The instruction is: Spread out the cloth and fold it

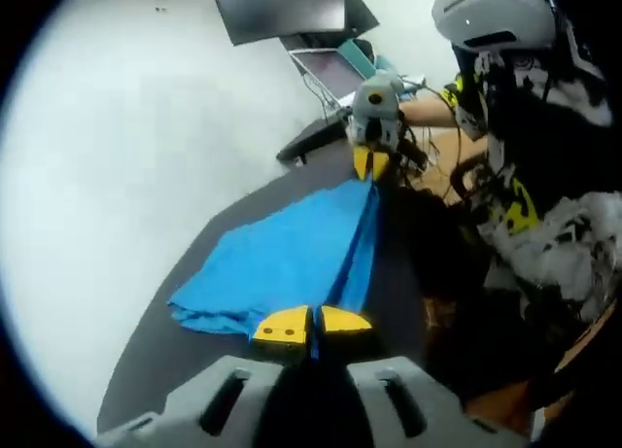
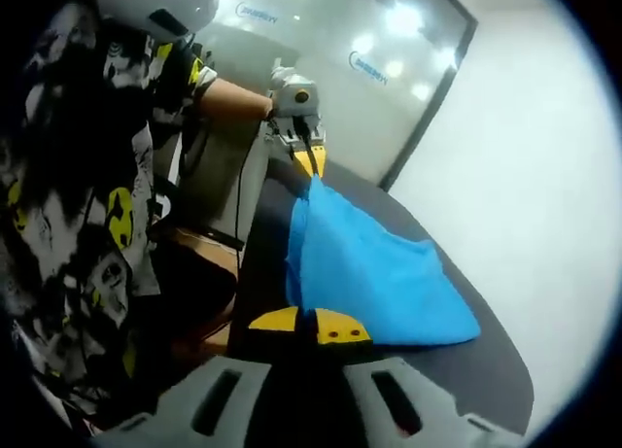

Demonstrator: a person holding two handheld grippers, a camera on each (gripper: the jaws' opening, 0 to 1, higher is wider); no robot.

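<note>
Left gripper (image 1: pixel 312 327) pinched closed on 1 corner of blue cloth (image 1: pixel 282 258); right gripper (image 2: pixel 311 327) clamped on another. Stretched taut between both, far side draped on dark table (image 1: pixel 155 351). Soft, light, limp; best held at corners.

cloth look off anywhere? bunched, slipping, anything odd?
Nothing damaged. The blue cloth hangs stretched between the left tongs and right tongs, both shut on one edge. The rest sags rumpled on the dark table, not flat yet.
</note>
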